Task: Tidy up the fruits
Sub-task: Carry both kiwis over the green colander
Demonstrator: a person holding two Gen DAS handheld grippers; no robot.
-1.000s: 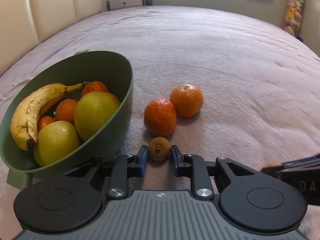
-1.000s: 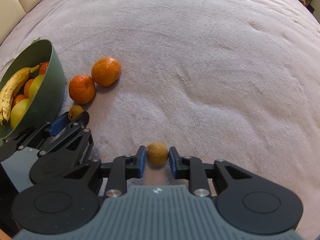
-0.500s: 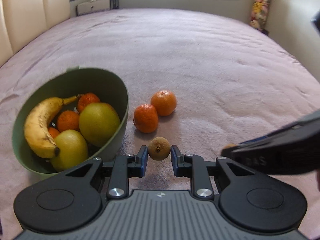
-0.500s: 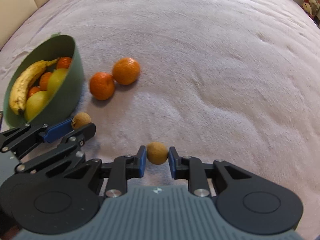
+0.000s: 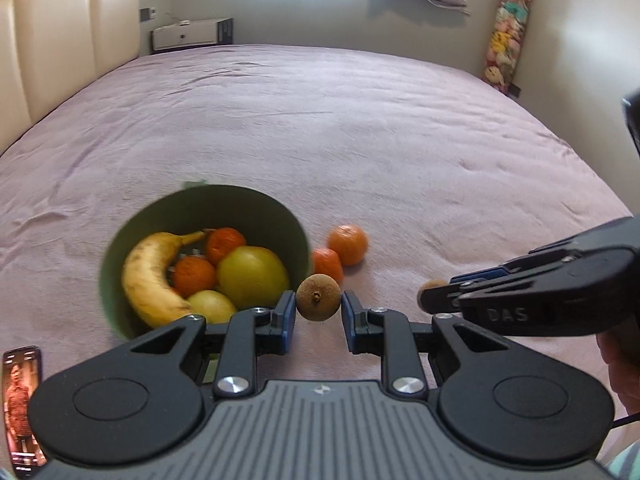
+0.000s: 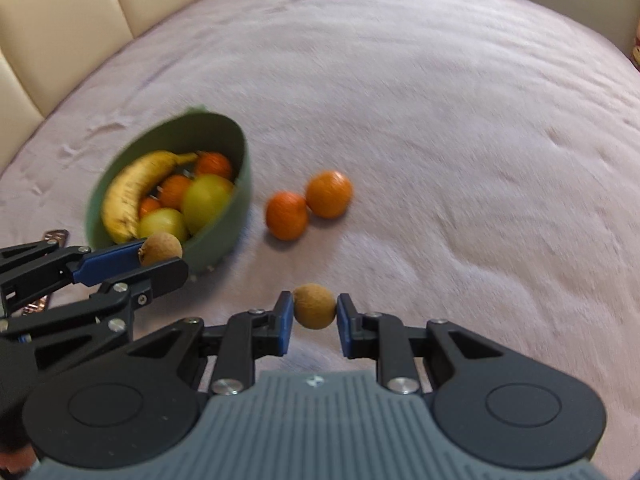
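Left gripper (image 5: 319,307): jaws drawn narrow, pinching a small brown fruit (image 5: 318,297) held up over the bed, just by the near rim of the green bowl (image 5: 120,240).
Right gripper (image 6: 315,317): jaws likewise narrow on a second brown fruit (image 6: 314,306), clear of the pink bedspread (image 6: 460,140), off to the bowl's right.
The brown fruits: longans, I'd say, though the blur leaves me unsure; two in all, one per gripper.
Handling: light, round, thin brittle shell; likely to roll or pop out of a loose pinch and to crack under a hard one. Best taken across the widest middle, as both are now.
Loose on the bedspread: two mandarins (image 6: 308,204), touching, right of the bowl, towards the bed's middle.
In the bowl: one banana (image 5: 150,276), two yellow-green pears or apples (image 5: 252,276), and three, maybe four, mandarins.
Judgement: both fruits look bound for the bowl.
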